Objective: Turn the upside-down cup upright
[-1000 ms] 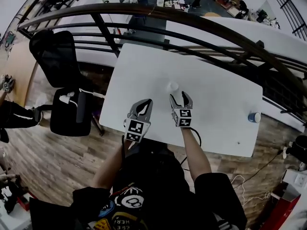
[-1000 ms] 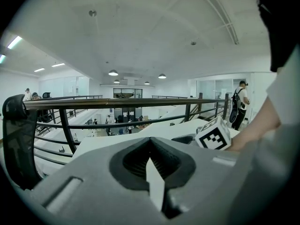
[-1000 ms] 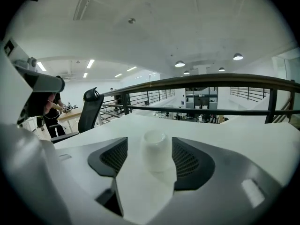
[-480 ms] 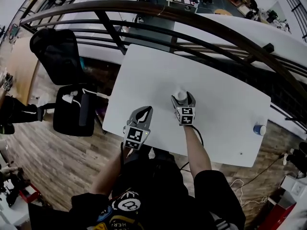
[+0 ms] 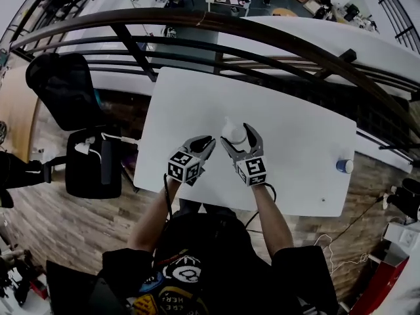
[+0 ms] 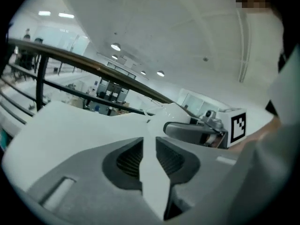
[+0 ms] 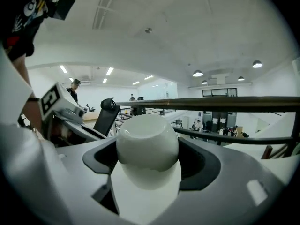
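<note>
Cup (image 5: 233, 132) between the right gripper (image 5: 237, 136)'s jaws, over the table (image 5: 295, 143)'s near middle.
Left gripper (image 5: 207, 141) just left of it, jaws opening with nothing between them. Small container (image 5: 344, 165) at table's right edge, well apart. Railing (image 5: 262, 35) runs behind the table; chair (image 5: 62, 87) stands left of it; person (image 5: 197, 261) at near edge.

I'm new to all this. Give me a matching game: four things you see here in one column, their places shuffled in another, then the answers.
1. small white cup
2. small blue-and-white container
3. black office chair
4. dark curved railing

A. on the wooden floor, left of the white table
B. beyond the table's far edge
C. between the jaws of the right claw
D. on the table, near its right edge

Pairs: 1-C, 2-D, 3-A, 4-B
</note>
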